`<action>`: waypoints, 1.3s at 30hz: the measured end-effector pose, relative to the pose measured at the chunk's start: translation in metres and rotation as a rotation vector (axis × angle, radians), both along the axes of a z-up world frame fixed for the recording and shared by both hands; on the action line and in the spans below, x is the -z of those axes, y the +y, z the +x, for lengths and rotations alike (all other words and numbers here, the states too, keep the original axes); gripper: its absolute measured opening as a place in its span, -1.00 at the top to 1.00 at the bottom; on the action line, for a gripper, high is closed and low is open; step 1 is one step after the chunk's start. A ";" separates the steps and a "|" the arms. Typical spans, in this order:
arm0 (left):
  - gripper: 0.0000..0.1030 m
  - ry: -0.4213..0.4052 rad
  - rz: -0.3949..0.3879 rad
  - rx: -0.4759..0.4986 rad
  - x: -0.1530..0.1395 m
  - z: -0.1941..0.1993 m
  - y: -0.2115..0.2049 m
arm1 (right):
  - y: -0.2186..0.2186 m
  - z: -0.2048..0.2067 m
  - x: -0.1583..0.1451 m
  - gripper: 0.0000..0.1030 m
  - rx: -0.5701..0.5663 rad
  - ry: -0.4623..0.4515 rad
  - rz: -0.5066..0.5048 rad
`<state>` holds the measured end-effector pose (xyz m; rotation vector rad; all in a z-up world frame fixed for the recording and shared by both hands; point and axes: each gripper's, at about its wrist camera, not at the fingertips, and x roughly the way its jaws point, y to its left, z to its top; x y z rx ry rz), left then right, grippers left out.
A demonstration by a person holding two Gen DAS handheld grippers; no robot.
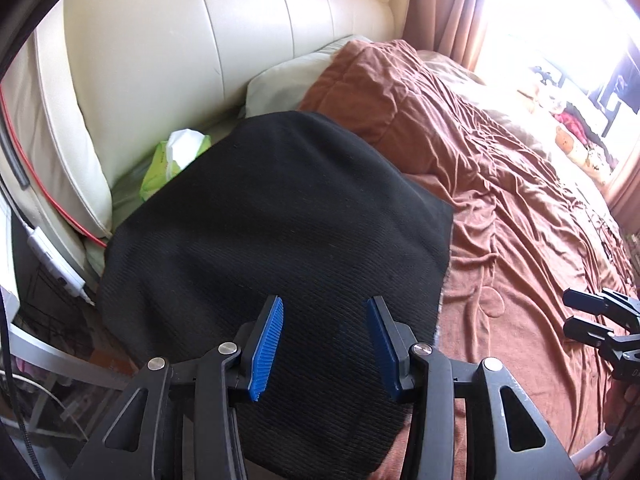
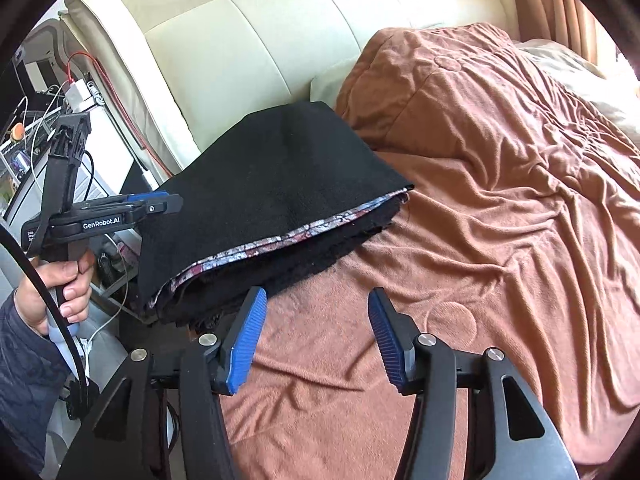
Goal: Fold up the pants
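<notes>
The black pants (image 1: 276, 216) lie folded in a thick stack on the brown bedspread (image 1: 520, 216), near the bed's left edge. In the right wrist view the stack (image 2: 280, 192) shows a patterned lining strip along its near edge. My left gripper (image 1: 326, 312) is open and empty, hovering over the near part of the stack. It also shows from the side in the right wrist view (image 2: 176, 204). My right gripper (image 2: 316, 304) is open and empty above the bedspread (image 2: 500, 220), just right of the stack. Its fingers (image 1: 584, 312) show at the right edge of the left wrist view.
A cream padded headboard (image 1: 208, 40) stands behind the pants. A pale pillow (image 1: 280, 80) and a green tissue pack (image 1: 176, 156) lie beside it. A red cable (image 1: 48, 196) and a white charger (image 1: 56, 264) hang at the left. A bright window (image 1: 560, 40) is at the right.
</notes>
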<state>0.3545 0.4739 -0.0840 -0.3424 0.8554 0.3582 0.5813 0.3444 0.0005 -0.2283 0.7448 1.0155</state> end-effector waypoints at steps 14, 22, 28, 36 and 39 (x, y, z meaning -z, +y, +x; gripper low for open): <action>0.72 0.113 -0.080 0.033 0.030 -0.013 -0.071 | -0.113 -0.031 -0.018 -0.17 0.117 -0.006 0.015; 0.71 0.062 -0.034 0.033 -0.009 -0.050 -0.111 | -0.160 -0.061 -0.038 -0.48 0.159 -0.012 0.045; -0.19 0.010 0.009 0.029 -0.043 -0.074 -0.138 | -0.194 -0.094 -0.058 -0.66 0.174 -0.035 0.060; -0.95 -0.072 0.117 0.061 -0.085 -0.102 -0.185 | -0.236 -0.142 -0.082 -1.00 0.195 -0.082 0.056; -0.96 -0.098 0.121 0.077 -0.097 -0.112 -0.201 | -0.251 -0.158 -0.089 -1.00 0.211 -0.092 0.067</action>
